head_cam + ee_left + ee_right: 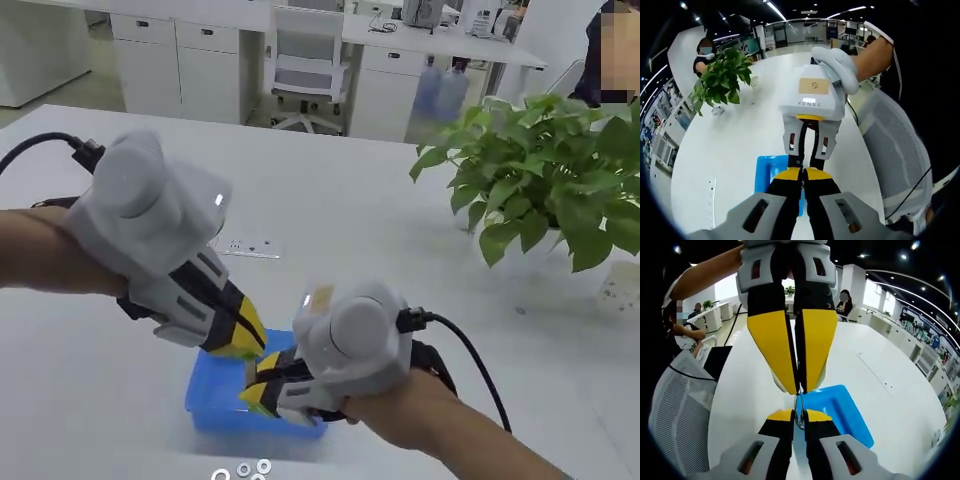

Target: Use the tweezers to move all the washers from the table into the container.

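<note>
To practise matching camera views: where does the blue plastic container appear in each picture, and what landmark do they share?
Head view: blue plastic container at bottom centre, under both claws.
Left gripper view: container lower centre, left of the claws.
Right gripper view: container right of centre, low.
Shared landmark: left claw and right claw meeting tip to tip.

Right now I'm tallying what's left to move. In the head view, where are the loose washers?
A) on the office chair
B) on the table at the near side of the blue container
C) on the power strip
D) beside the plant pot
B: the washers lie on the white table, on the person's side of the blue container, at the bottom edge of the head view.
</note>
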### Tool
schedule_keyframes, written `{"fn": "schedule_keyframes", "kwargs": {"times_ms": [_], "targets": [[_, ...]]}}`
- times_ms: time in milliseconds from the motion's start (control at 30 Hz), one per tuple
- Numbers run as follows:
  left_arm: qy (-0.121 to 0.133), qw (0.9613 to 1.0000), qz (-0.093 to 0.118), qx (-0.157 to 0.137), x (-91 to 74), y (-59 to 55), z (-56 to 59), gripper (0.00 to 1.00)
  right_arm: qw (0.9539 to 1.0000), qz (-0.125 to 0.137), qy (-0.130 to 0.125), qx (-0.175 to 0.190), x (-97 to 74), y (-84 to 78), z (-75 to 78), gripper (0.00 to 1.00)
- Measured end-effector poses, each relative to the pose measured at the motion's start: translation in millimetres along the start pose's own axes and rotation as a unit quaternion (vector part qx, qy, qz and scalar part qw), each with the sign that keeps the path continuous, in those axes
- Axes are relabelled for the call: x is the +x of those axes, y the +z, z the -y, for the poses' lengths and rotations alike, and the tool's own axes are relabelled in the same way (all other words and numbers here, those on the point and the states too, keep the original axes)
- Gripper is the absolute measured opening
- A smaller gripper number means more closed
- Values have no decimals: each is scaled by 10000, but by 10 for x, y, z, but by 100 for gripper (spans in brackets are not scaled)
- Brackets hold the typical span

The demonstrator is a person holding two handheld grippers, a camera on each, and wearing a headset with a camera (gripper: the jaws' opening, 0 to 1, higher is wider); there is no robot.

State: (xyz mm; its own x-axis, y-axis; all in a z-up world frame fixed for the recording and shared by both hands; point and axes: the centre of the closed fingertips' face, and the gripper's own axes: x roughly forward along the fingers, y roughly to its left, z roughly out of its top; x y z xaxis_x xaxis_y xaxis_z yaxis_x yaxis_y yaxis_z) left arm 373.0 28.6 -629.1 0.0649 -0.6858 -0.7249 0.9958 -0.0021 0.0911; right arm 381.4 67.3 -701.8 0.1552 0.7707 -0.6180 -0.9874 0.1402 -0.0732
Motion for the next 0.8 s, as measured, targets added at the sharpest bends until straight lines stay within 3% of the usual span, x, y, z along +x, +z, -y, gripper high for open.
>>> {"fn": "schedule_keyframes", "kwargs": {"times_ms": [233, 800], "targets": [[132, 9999, -5, 58, 14, -37, -150, 5, 10000, 66, -43, -21, 64, 7, 188, 8], [271, 9996, -51, -3, 198, -253, -417, 5, 9999, 72, 40, -87, 280, -160, 436, 9]]}}
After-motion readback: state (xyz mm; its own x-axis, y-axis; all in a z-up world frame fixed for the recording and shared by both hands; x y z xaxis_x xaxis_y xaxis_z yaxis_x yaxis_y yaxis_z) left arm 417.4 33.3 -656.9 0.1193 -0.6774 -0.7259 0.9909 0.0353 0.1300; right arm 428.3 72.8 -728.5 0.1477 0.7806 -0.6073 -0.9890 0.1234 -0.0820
